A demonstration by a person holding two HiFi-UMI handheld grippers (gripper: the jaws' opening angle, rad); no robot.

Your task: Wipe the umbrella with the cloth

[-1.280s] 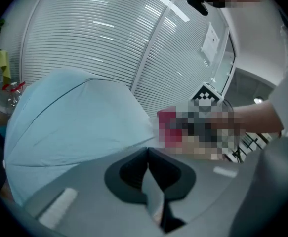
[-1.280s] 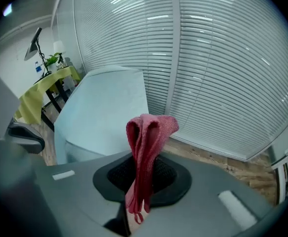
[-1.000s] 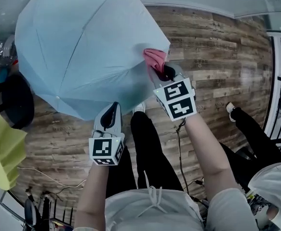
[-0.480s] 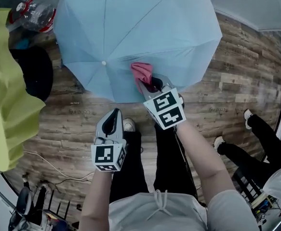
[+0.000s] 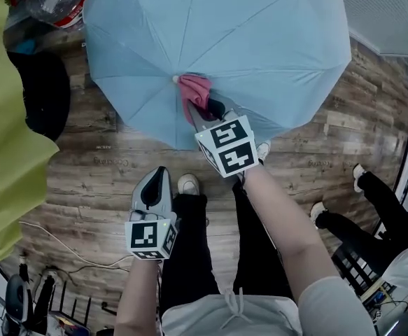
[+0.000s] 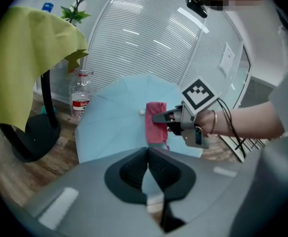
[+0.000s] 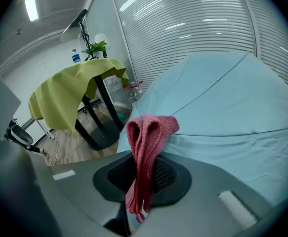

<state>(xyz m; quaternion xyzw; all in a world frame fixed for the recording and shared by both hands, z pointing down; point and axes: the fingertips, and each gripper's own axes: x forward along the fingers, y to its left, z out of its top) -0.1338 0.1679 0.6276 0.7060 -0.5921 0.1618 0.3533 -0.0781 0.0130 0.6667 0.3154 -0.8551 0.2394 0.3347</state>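
Observation:
An open light-blue umbrella rests on the wooden floor ahead of me; it also fills the right of the right gripper view and lies mid-frame in the left gripper view. My right gripper is shut on a folded pink cloth, which lies against the canopy close to the white tip. The cloth hangs between the right jaws, and the left gripper view shows it too. My left gripper hovers over the floor short of the canopy, jaws shut on nothing.
A yellow-green cloth drapes a table on a black round base at the left. A plastic water bottle stands by the umbrella's far left edge. Cables run over the floor at lower left. Another person's legs stand at the right.
The right gripper has drawn the pink cloth across the canopy toward the tip. The view has swung, putting the umbrella higher and more central. The left gripper stays shut and low.

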